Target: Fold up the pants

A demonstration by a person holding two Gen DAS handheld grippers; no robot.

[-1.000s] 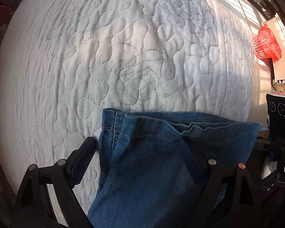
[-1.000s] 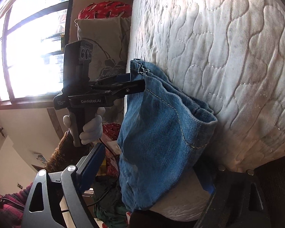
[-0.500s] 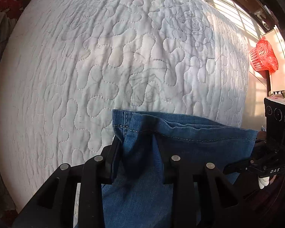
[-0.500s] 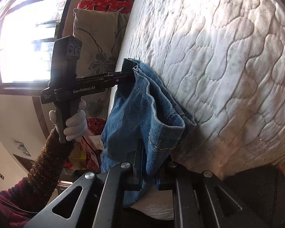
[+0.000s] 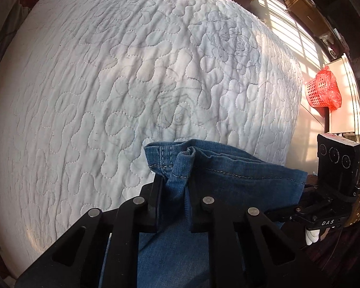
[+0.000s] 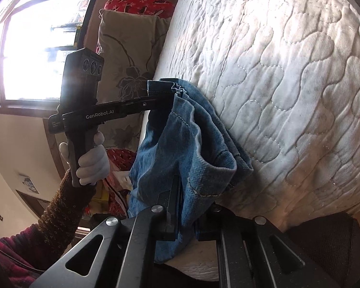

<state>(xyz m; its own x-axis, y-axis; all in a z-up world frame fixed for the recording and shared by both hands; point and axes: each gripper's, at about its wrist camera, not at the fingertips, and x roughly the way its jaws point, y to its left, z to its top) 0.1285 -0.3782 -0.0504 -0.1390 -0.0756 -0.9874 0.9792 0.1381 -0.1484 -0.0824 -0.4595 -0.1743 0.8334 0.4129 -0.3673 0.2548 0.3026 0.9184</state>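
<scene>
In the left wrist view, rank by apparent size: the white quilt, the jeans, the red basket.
1. white quilt, fills most of the frame
2. jeans, though they sit closer to the camera
3. red basket, small and farther off

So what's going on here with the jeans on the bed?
A person is starting to fold the jeans at the edge of a quilted bed. Both tongs have just closed on the hem: the left tongs pinch one corner, bunching the denim, and the right tongs pinch the other. The rest of the jeans hangs off the bed's edge. No fold is made yet.
</scene>
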